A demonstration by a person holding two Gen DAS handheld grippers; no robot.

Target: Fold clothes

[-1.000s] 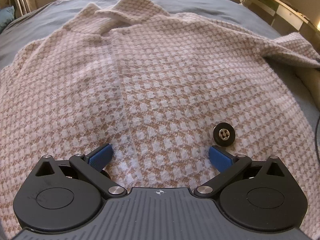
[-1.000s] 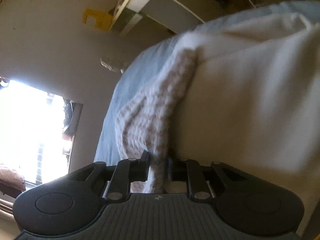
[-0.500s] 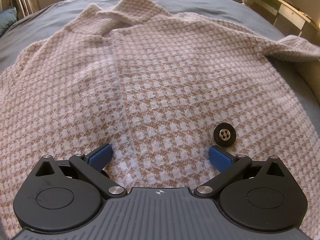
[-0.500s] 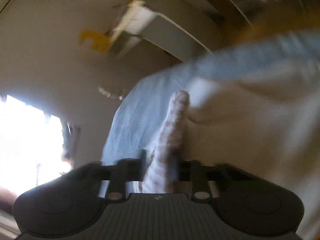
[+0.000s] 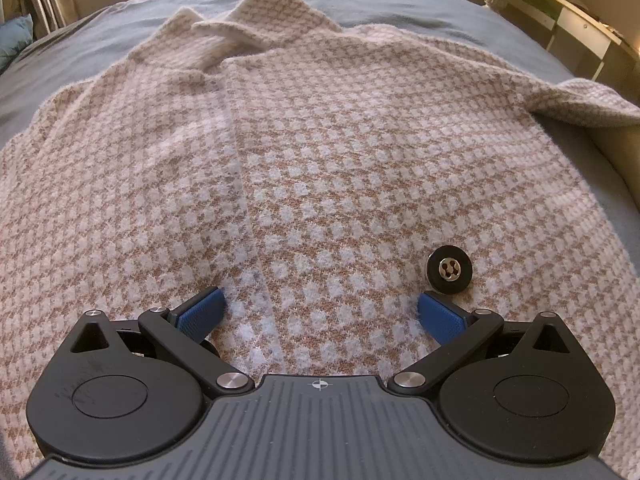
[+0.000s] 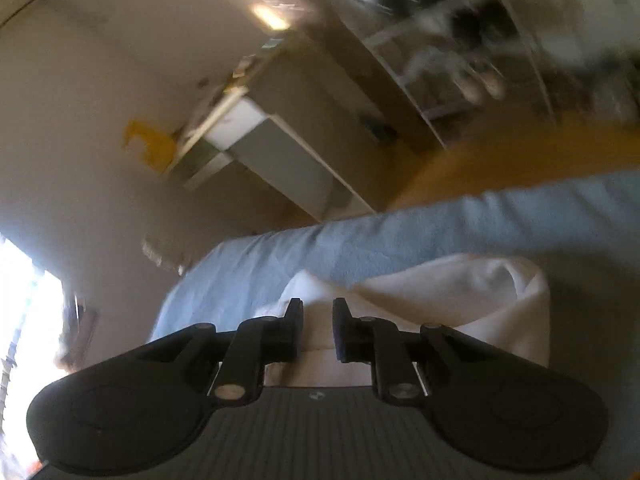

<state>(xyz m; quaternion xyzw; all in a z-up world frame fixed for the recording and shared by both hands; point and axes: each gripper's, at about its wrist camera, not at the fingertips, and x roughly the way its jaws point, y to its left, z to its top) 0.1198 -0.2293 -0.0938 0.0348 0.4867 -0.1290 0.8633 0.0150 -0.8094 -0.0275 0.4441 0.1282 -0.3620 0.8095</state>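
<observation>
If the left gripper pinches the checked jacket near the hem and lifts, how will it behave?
Probably floppy: the checked jacket lies flat on the bed with soft creases and a sleeve draped off the side. Its thick, fuzzy knit looks grippy rather than slippery for the left gripper. The large button suggests some weight, so expect sag.

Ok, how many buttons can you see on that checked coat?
1. A black button lies on the checked coat, just beyond the left gripper's right-hand finger. More may be hidden under folds or out of view.
</observation>
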